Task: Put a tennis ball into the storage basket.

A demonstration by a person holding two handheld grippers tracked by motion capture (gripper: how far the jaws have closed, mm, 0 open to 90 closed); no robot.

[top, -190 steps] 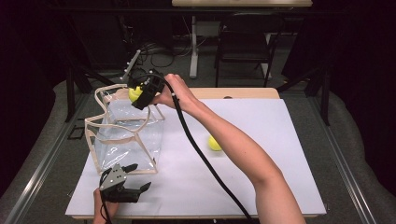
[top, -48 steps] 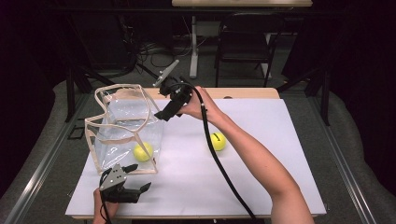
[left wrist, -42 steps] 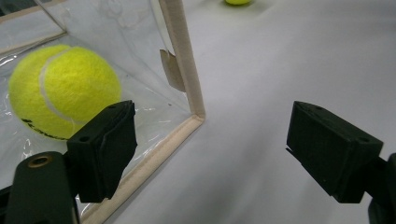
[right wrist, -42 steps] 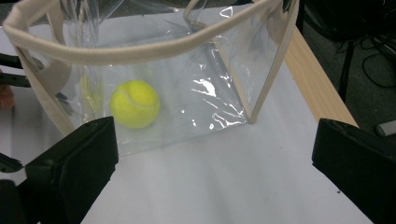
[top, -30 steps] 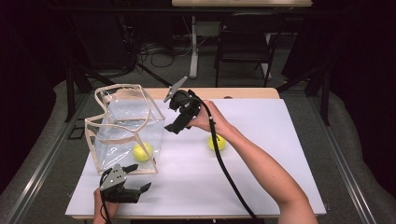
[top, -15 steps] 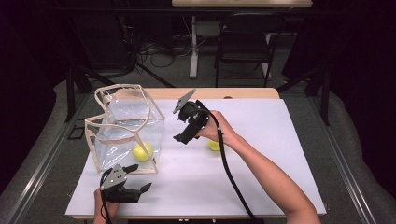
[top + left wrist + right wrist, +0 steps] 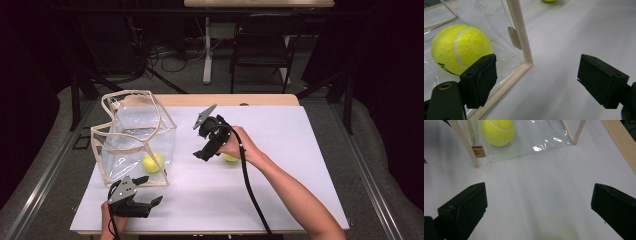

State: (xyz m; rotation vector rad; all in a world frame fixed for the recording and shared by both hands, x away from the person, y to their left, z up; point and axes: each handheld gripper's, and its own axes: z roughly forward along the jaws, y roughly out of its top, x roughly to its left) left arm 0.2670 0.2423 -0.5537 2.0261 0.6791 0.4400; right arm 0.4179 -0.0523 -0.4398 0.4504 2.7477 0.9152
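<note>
- The right gripper (image 7: pixel 206 150) hangs above the white table top (image 7: pixel 280 190), to the right of the clear bag, with its jaws spread wide and nothing between them; the right gripper view confirms the gap, with bare white surface between the two black jaws.
- A second tennis ball (image 7: pixel 230 157) lies on the table just behind the right hand (image 7: pixel 239 148), which hides part of it; a sliver of its yellow shows at the bottom edge of the right gripper view (image 7: pixel 564 239).
- The clear plastic bag (image 7: pixel 131 131) with beige edging stands open-topped on the left part of the table, its rim crumpled and uneven.
- One tennis ball (image 7: pixel 152 162) rests on the floor of the bag, near its front right corner; the left gripper view shows it (image 7: pixel 461 48) pressed close behind the transparent wall.
- The left gripper (image 7: pixel 145 192) sits low at the near edge of the table, just in front of that bag corner, jaws wide apart and holding nothing.
- In the left gripper view, the beige corner seam of the bag stands between the jaws, closer to the left jaw; I cannot tell whether that jaw touches the bag.
- A small tan label (image 7: pixel 478 151) is fixed to the bag's corner seam.
</note>
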